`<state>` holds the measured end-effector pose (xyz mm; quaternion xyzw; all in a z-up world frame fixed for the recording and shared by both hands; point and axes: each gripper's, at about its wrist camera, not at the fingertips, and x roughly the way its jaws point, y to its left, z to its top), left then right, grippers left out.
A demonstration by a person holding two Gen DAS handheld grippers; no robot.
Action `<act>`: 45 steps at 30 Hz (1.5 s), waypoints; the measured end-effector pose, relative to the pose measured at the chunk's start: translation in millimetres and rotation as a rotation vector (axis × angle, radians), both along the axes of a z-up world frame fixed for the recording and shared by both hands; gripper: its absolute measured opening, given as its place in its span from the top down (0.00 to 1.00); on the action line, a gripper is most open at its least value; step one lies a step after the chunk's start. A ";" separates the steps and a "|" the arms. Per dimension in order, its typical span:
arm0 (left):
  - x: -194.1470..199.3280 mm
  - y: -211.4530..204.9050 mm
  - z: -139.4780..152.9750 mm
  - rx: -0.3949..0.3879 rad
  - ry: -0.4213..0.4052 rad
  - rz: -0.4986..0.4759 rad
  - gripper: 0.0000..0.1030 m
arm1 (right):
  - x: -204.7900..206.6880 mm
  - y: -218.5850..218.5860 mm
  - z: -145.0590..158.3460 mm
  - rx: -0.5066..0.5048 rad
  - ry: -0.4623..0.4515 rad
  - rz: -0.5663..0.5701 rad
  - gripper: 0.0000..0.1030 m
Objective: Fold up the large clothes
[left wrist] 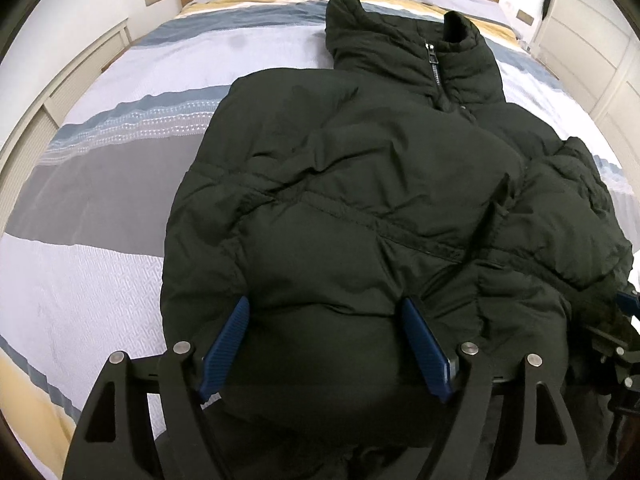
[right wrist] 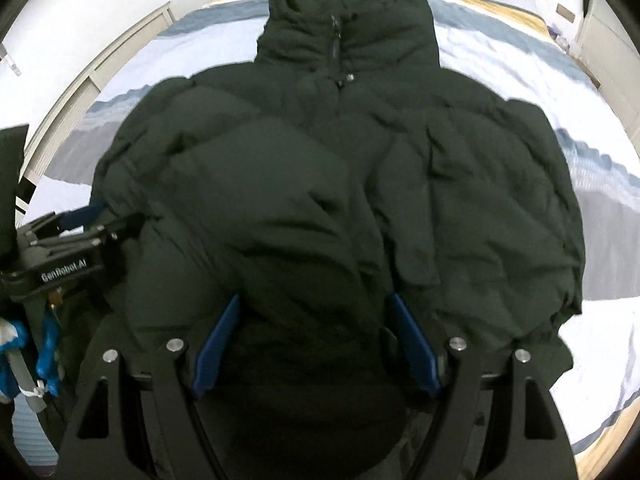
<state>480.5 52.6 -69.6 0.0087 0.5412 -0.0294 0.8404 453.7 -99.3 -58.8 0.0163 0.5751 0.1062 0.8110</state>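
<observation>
Two pairs of tongs stand over the near hem of a dark puffer jacket (left wrist: pixel 360 184) spread front-up on a striped bed (left wrist: pixel 100 184), collar toward the headboard. The left tongs (left wrist: pixel 326 340) and right tongs (right wrist: pixel 316 340) both have their jaws wide, with padded cloth bulging between the blue pads; whether the pads already press on it cannot be told. Both sleeves lie folded across the chest, which probably explains the paired hold at the hem — the bottom looks ready to be turned up toward the collar (left wrist: pixel 404 36). The left view shows the zip pull (left wrist: pixel 431 50) sharply and only an edge of the other tool; the right view, blurred, shows the left tool's body and the jacket's full width.
</observation>
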 end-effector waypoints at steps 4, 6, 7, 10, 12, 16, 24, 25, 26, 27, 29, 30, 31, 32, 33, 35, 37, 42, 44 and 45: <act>-3.3 -1.3 0.1 0.010 0.000 0.003 0.25 | -6.8 -1.8 -1.6 0.003 0.003 0.010 0.27; -4.7 -2.1 0.6 0.013 -0.001 0.004 0.25 | -8.3 -2.6 -0.7 0.001 0.004 0.016 0.27; -5.4 -2.3 1.1 0.014 -0.001 0.004 0.25 | -8.9 -2.6 0.6 -0.001 0.004 0.019 0.27; -7.4 -2.1 4.6 0.010 -0.001 0.007 0.25 | -11.8 -4.0 7.5 -0.013 0.002 0.027 0.27; -7.5 -2.4 7.1 0.011 -0.003 0.007 0.25 | -12.7 -4.8 15.0 -0.023 -0.004 0.029 0.27; -5.9 -3.0 14.4 0.005 -0.014 0.009 0.25 | -12.9 -4.2 38.0 -0.028 -0.047 0.045 0.27; -3.4 -3.0 19.8 -0.001 -0.029 0.016 0.25 | -12.3 22.4 76.1 0.042 -0.156 0.132 0.27; -3.8 -1.9 17.8 -0.001 -0.024 0.018 0.25 | -13.2 26.8 72.9 0.054 -0.147 0.147 0.27; -4.0 -0.6 14.7 0.000 -0.016 0.022 0.25 | -13.2 29.9 66.9 0.051 -0.133 0.155 0.27; -4.7 1.3 10.8 0.000 -0.007 0.025 0.25 | -13.1 30.8 61.1 0.043 -0.122 0.158 0.27; -5.7 5.0 4.4 -0.006 0.001 0.029 0.24 | -12.0 30.4 45.6 0.029 -0.092 0.156 0.27; -6.2 5.7 2.5 -0.008 0.002 0.028 0.23 | -11.2 28.0 35.5 0.020 -0.072 0.153 0.27; -6.8 5.9 0.7 -0.007 0.001 0.027 0.22 | -10.7 25.4 27.1 0.011 -0.056 0.151 0.27; -6.9 6.0 -1.9 -0.009 0.001 0.025 0.20 | -10.4 22.6 19.0 0.002 -0.040 0.148 0.27; -6.8 5.5 -3.7 -0.011 0.003 0.025 0.20 | -10.6 19.7 12.1 -0.002 -0.030 0.149 0.27; -6.8 4.8 -8.5 -0.013 0.009 0.026 0.19 | -11.6 15.2 3.0 0.004 -0.017 0.152 0.26; -8.1 4.1 -10.3 -0.010 0.008 0.027 0.18 | -13.4 14.0 -1.8 0.012 -0.009 0.155 0.26; -14.6 3.9 -13.9 -0.002 -0.013 0.028 0.17 | -17.3 13.9 -9.1 0.010 -0.006 0.176 0.26; -18.6 4.4 -16.1 -0.002 -0.027 0.028 0.16 | -18.7 14.2 -11.1 0.009 -0.005 0.182 0.26; -21.2 3.9 -17.1 -0.001 -0.040 0.027 0.16 | -16.0 15.4 -11.7 0.009 -0.003 0.185 0.26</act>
